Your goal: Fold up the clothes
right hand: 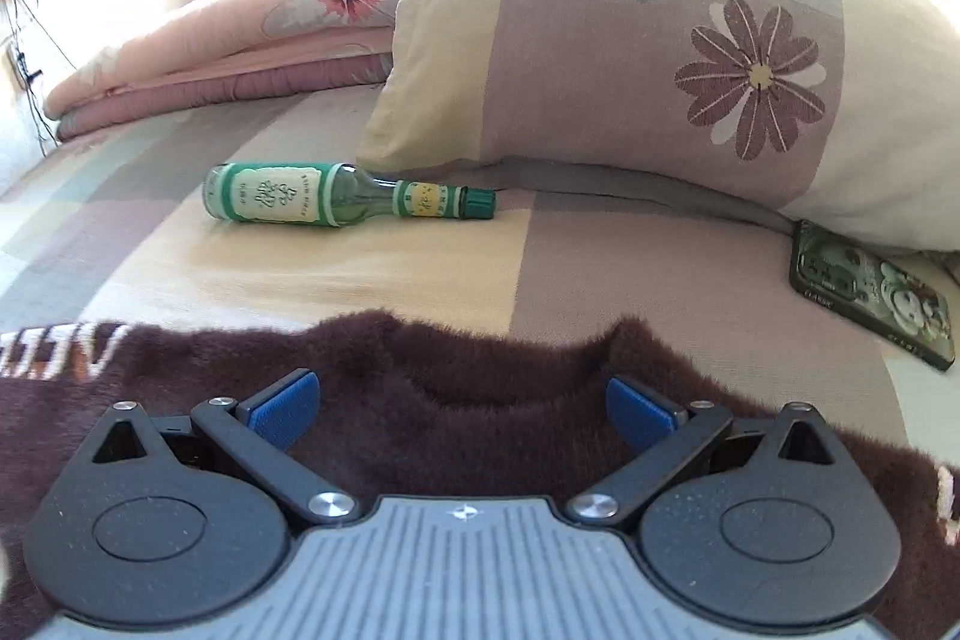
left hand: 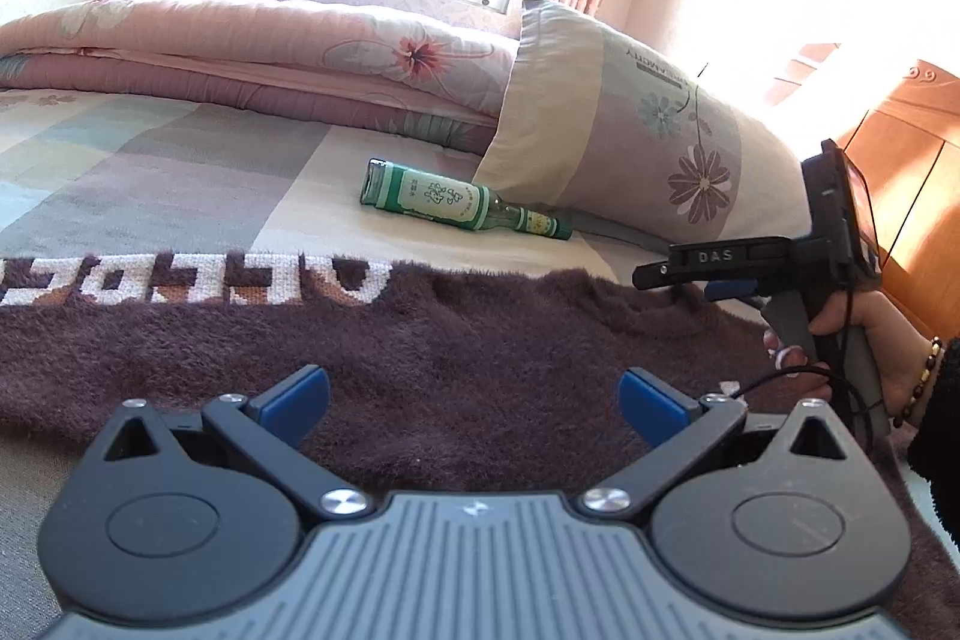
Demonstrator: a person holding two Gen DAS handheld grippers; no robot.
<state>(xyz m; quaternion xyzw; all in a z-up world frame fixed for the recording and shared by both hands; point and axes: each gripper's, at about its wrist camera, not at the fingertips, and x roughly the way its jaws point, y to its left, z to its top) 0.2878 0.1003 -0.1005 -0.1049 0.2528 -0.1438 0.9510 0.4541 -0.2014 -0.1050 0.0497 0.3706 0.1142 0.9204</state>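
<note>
Left wrist view: left gripper (left hand: 474,403), fingers wide apart, empty, over a brown fuzzy sweater (left hand: 450,370) spread on the bed (left hand: 288,214). Green bottle (left hand: 462,201) lies beside the pillow (left hand: 624,124).

Right wrist view: right gripper (right hand: 462,409), fingers wide apart, empty, at the sweater's collar. Phone (right hand: 870,292) beside pillow.

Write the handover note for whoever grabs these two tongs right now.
Left tongs: open, empty, low over the brown fuzzy sweater.
Right tongs: open, empty, at the sweater's neckline.
The sweater lies spread on the bed sheet, its lettered band towards the left.
Also on the bed: a green glass bottle lying on its side, a phone by the pillow, a folded quilt behind.
Done: no fold visible, nothing gripped.
Left: grip the sweater and make every fold; probably keep clear of the bottle and phone.
</note>
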